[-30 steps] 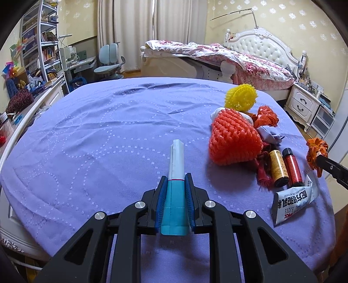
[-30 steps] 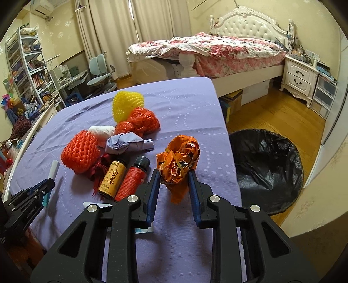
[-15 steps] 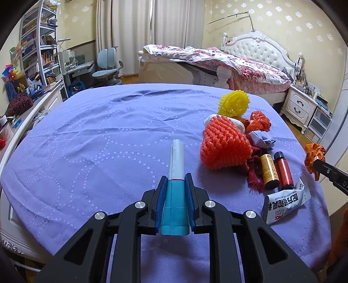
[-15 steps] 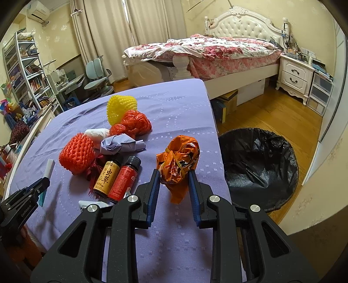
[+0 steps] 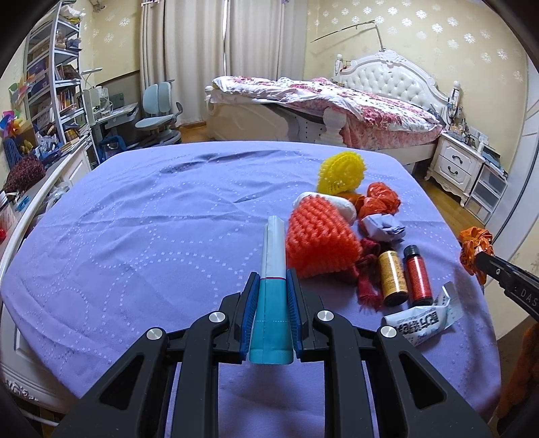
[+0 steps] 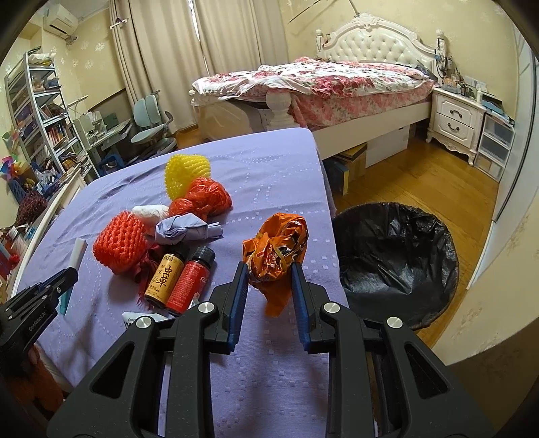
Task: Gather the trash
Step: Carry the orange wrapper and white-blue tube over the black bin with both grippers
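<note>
Left gripper (image 5: 272, 300) jaws clamp a tube (image 5: 273, 289); right gripper (image 6: 269, 289) jaws pinch an orange wrapper (image 6: 278, 251), both lifted for the bin (image 6: 397, 266).

From my right camera, pale dotted wallpaper (image 6: 485, 20) fills twelve o'clock above the bed (image 6: 337, 84). Curtains (image 6: 161, 60) hang at eleven, shelves (image 6: 37, 111) at nine, a nightstand (image 6: 454, 121) at two, wood floor (image 6: 421, 182) at three.
</note>
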A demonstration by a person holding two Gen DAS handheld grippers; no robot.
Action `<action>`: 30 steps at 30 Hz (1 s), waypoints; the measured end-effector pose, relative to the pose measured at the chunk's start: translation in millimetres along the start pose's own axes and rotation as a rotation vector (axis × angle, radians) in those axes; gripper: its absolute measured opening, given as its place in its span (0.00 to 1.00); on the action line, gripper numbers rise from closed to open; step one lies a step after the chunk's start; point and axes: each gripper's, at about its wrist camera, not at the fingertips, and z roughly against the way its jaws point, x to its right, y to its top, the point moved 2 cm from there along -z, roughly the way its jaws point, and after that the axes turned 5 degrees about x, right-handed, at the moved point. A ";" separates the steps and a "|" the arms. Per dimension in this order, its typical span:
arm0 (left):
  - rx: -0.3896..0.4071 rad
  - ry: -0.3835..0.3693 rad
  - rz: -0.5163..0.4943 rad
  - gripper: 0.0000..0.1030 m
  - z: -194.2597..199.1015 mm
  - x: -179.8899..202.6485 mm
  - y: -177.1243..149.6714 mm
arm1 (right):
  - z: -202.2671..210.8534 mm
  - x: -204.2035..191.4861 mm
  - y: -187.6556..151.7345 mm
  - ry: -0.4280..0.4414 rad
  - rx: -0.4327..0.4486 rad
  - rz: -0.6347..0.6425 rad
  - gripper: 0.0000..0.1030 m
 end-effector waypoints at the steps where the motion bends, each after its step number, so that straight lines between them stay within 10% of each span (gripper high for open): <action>1: 0.003 -0.003 -0.003 0.19 0.9 2.2 0.5 | 1.1 1.5 0.6 0.000 0.001 -0.002 0.25; 30: 0.057 -0.252 -0.207 0.19 -27.8 171.1 46.0 | 0.2 105.5 17.2 -0.155 0.026 -0.095 0.25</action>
